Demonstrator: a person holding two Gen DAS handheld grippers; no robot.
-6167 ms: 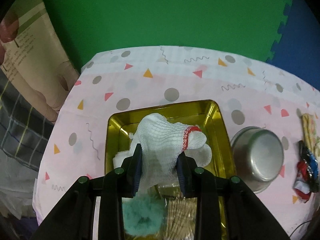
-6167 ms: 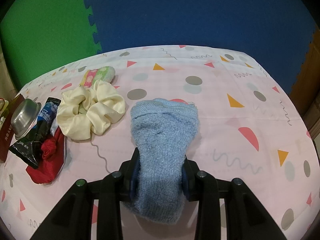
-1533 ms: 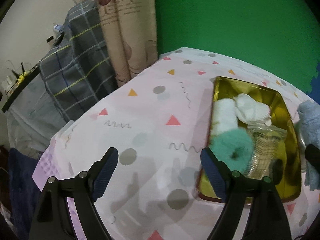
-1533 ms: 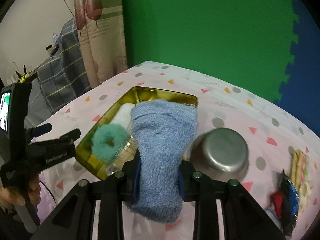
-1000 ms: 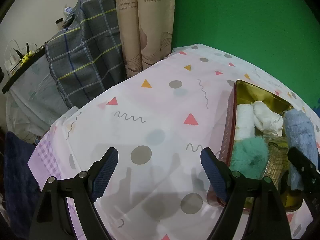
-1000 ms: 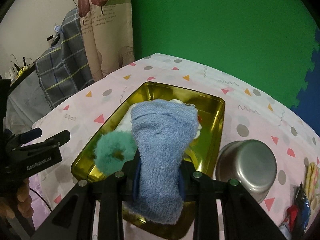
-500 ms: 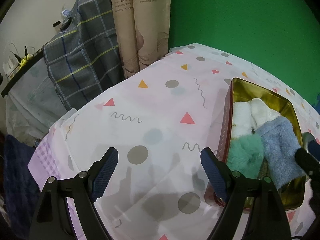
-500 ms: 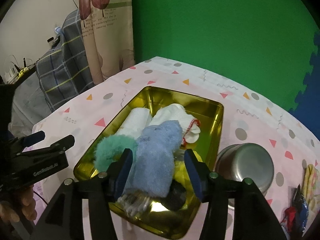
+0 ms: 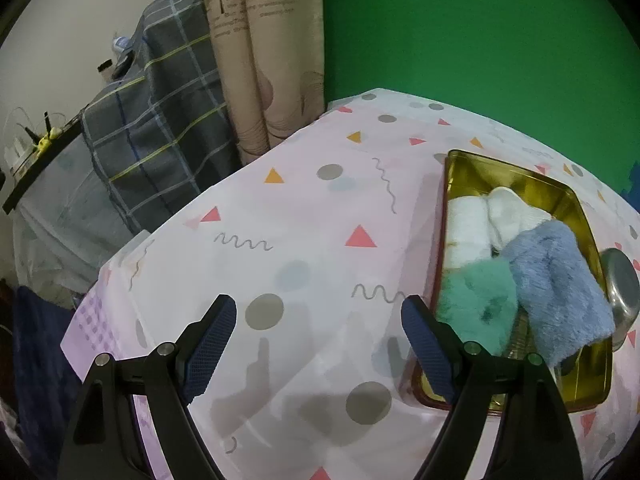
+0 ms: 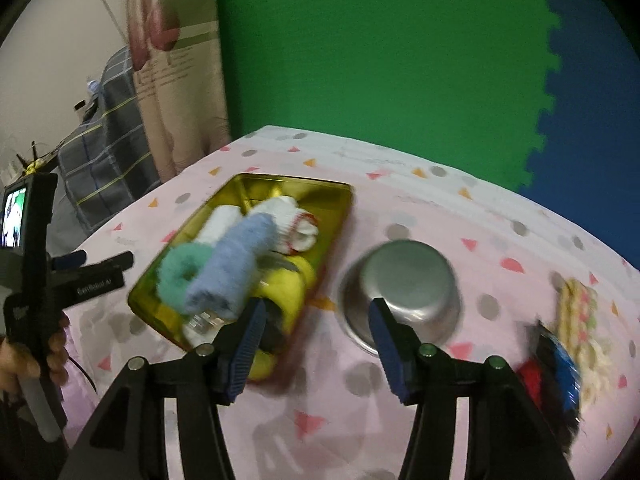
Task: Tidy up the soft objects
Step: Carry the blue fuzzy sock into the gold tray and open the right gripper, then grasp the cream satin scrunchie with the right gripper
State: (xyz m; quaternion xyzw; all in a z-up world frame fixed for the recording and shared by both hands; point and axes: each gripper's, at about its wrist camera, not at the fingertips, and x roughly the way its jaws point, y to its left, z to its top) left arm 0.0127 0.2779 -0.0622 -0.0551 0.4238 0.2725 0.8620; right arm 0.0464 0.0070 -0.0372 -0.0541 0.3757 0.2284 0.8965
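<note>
Now that its jaws have just been opening, my right hand-held gripper (image 10: 316, 322) hangs spread and empty above the desk (image 10: 500, 240). The blue sock (image 9: 556, 284) lies in the gold tray (image 9: 516, 172) beside the teal scrunchie (image 9: 476, 304). My left hand-held gripper (image 9: 316, 332) is also spread, holding nothing.

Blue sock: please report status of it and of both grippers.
Blue sock lies in gold tray, released. Right gripper open, empty. Left gripper open, empty, over tablecloth. Steel bowl beside tray, not in the way.
</note>
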